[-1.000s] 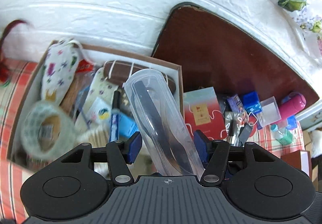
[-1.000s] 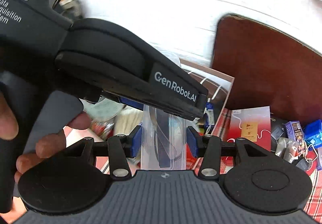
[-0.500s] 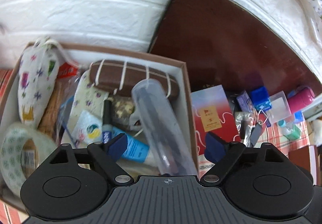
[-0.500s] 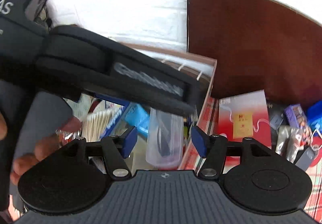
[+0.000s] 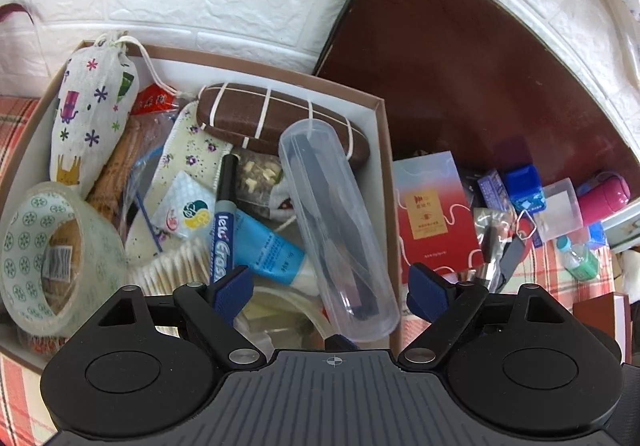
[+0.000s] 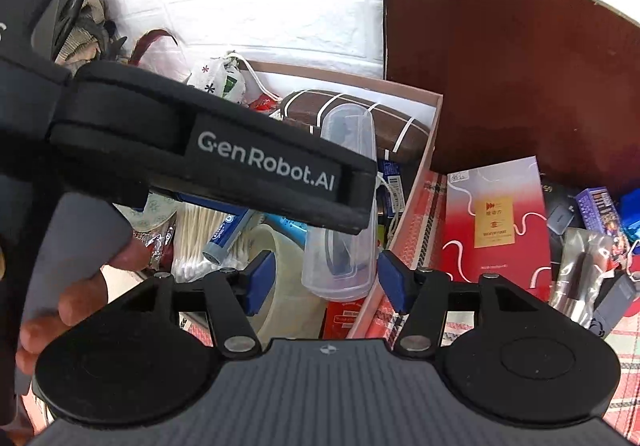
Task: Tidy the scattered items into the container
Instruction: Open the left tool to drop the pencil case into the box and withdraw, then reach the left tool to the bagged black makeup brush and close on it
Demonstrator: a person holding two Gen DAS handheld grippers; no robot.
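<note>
A clear plastic case point(image 5: 334, 230) with a dark object inside lies in the brown cardboard box point(image 5: 382, 149), along its right wall. My left gripper point(image 5: 330, 288) is open just above the case's near end, not touching it. The right wrist view shows the case point(image 6: 346, 201) below my right gripper point(image 6: 326, 278), which is open and empty. The left gripper's black body point(image 6: 208, 153) crosses that view over the box point(image 6: 434, 117). Scattered items stay right of the box: a red card point(image 5: 430, 213), a blue box point(image 5: 522, 187), a pink bottle point(image 5: 604, 197).
The box also holds a tape roll point(image 5: 52, 258), a printed cloth pouch point(image 5: 92, 105), a brown striped case point(image 5: 276, 119), a blue tube point(image 5: 268, 250) and cotton swabs point(image 5: 176, 270). A dark brown board point(image 5: 460, 77) leans on the white brick wall behind. A checked cloth point(image 6: 624, 334) covers the table.
Both grippers held the clear case a second ago. Both have opened and the case has dropped into the box along its right wall.
</note>
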